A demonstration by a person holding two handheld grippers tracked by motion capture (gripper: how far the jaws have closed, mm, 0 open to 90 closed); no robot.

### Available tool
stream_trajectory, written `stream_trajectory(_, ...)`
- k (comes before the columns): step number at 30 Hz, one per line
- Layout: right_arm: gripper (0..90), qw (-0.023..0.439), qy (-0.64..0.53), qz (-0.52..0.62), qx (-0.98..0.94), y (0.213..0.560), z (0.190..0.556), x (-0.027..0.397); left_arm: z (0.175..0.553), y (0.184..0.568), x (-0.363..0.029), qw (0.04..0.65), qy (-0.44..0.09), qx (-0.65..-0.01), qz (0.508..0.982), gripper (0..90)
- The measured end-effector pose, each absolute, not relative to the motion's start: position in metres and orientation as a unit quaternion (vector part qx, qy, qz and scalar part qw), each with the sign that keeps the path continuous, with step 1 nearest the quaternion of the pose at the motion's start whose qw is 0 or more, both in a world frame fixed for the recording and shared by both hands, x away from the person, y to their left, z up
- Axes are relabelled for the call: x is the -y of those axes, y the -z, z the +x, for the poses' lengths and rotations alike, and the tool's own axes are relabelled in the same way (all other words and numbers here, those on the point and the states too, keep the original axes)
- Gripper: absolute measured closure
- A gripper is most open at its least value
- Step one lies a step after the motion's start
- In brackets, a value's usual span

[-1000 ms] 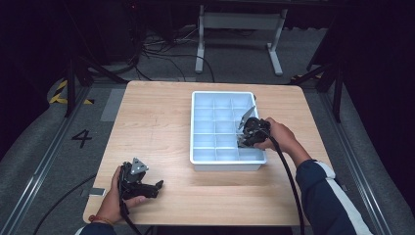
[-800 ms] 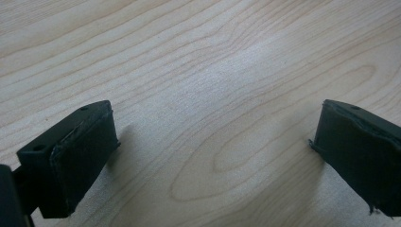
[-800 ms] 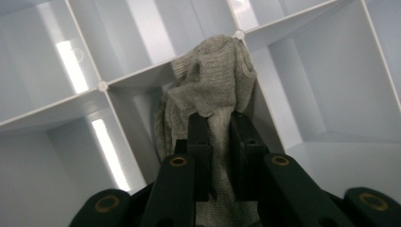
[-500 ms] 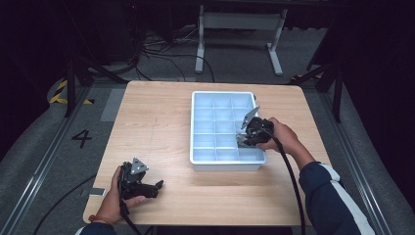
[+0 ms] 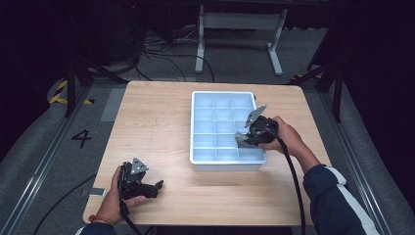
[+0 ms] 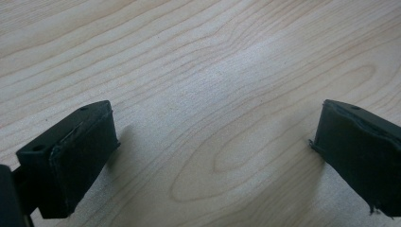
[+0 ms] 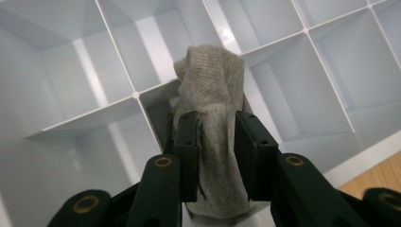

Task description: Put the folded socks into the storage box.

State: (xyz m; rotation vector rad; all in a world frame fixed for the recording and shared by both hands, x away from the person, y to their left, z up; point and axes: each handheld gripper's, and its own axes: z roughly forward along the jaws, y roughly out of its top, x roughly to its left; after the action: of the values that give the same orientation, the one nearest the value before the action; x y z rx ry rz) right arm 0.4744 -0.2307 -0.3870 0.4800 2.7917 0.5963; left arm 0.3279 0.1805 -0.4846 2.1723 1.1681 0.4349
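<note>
A right gripper (image 7: 215, 142), jaws clamped on a folded grey cloth (image 7: 210, 90), holds it over the divided white tray (image 5: 200, 156) on a wooden table (image 5: 151, 122); the left gripper (image 6: 213, 156) rests near the table's front edge, jaws wide apart

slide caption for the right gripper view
Right gripper pinches a grey knit cloth above the white divided tray.

Since a second ago the right gripper (image 5: 243, 138), clamped on a grey cloth (image 7: 211, 123), has edged slightly toward the near right corner of the white divided tray (image 5: 195, 128), seemingly a little lower over its compartments.
</note>
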Motion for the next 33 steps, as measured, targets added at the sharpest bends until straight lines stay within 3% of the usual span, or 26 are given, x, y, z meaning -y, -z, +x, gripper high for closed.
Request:
stream_trajectory(21,45.3,0.163,-0.267,0.205,-0.928,0.374,0.45,0.261,0.328,0.485,-0.18,0.313,-0.165,-0.443,0.824,0.5)
stream_trajectory(33,43.3,0.164,-0.29,0.207,-0.92,0.369,0.429,0.289,0.328,0.485,-0.18,0.314,-0.165,-0.444,0.823,0.5)
